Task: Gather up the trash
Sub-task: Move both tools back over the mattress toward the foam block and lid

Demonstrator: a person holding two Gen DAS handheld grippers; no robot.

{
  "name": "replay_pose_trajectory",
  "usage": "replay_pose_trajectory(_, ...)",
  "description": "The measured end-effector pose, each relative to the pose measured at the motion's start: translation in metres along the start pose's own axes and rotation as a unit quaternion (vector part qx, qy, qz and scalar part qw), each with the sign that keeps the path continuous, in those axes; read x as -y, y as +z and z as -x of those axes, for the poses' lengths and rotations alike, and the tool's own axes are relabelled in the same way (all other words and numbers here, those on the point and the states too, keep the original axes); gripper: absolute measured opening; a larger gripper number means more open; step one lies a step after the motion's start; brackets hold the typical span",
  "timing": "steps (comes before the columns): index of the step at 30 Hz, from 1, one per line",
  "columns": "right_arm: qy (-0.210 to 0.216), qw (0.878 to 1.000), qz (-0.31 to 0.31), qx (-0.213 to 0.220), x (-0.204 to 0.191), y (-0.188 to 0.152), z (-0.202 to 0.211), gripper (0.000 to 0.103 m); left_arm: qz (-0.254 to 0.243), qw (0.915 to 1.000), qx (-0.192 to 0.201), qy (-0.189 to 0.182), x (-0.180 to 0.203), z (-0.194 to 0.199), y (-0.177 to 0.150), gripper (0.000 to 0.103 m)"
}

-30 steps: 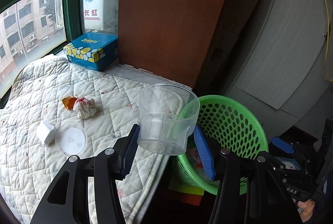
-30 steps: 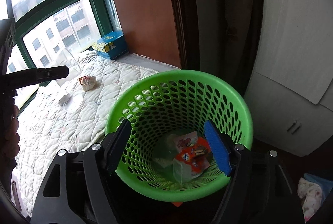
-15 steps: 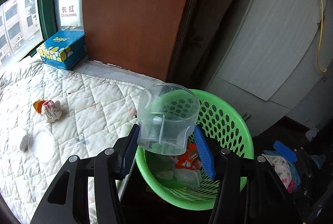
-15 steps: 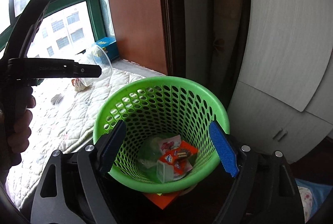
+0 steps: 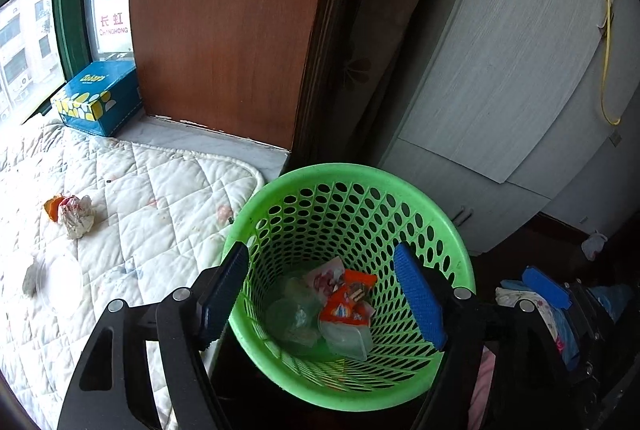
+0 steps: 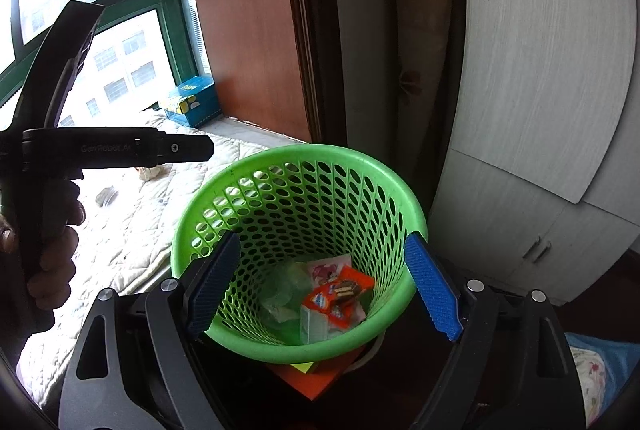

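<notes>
My left gripper (image 5: 320, 248) hangs over the green basket (image 5: 280, 190); its jaws are opening and nothing is between them. A clear plastic cup (image 5: 292, 314) lies in the basket's bottom beside an orange wrapper (image 5: 346, 304) and a clear tub (image 5: 346, 340). My right gripper (image 6: 323, 236) is also above the basket (image 6: 304, 154), its jaws opening wider and holding nothing. On the white quilt (image 5: 160, 198) at the left lie a crumpled paper ball (image 5: 76, 216), an orange scrap (image 5: 54, 206), a clear lid (image 5: 60, 284) and a small white lump (image 5: 29, 280).
A blue tissue box (image 5: 100, 98) sits on the sill by the window. A brown wooden panel (image 5: 224, 22) and grey cabinet doors (image 5: 500, 70) stand behind the basket. Cloth and bags (image 5: 540, 310) lie on the dark floor at the right. A hand (image 6: 48, 254) grips the left tool.
The clear cup has left my left gripper and now lies in the basket. That gripper moved right over the basket and its jaws spread. The right gripper's jaws widened a little.
</notes>
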State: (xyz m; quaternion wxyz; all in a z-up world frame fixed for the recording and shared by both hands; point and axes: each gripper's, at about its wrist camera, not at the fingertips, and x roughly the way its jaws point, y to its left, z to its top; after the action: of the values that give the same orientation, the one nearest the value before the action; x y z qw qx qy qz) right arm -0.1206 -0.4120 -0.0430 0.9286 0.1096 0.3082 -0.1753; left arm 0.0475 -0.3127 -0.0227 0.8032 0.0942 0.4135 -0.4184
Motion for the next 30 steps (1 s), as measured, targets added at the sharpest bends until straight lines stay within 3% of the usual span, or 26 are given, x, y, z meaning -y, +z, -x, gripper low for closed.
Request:
replay_pose_trajectory(11,0.03,0.999,0.022,-0.003,-0.03,0.006,-0.008,0.086,0.02,0.9971,0.019,0.07,-0.05,0.035,-0.015,0.08)
replay_pose_trajectory(23,0.082,0.995,0.059,-0.011,-0.088,0.024,-0.03,0.087,0.089,0.9818,0.022,0.166,-0.164,0.068,-0.033,0.08)
replay_pose_trajectory(30,0.115,0.99,0.077,-0.021,-0.125,0.034,-0.048,0.087,0.115,0.9725,0.012,0.202,-0.234,0.078,-0.042,0.082)
